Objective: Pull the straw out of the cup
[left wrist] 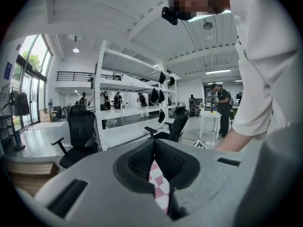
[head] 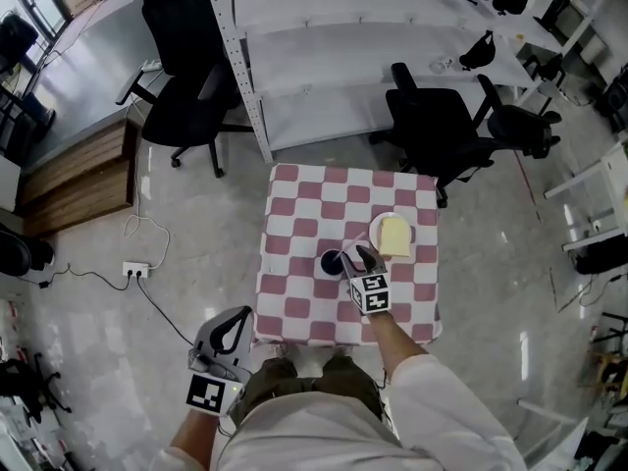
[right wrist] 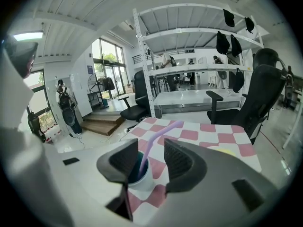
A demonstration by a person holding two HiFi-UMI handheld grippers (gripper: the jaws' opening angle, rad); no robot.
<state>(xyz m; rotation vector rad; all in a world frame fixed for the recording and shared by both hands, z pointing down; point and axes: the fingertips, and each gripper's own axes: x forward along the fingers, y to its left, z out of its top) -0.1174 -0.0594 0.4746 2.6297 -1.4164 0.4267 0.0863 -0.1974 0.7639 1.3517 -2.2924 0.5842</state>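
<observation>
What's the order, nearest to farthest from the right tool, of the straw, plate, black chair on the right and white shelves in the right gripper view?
1. Straw, between the right tool's open jaws.
2. Plate, on the table, to the right.
3. Black chair, past the table's far edge, right side.
4. White shelves, behind the chair, farthest back.

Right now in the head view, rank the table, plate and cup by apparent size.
Table, by far the largest.
Plate.
Cup, slightly smaller than the plate.
Both stand on the table, so nearness hardly matters.
</observation>
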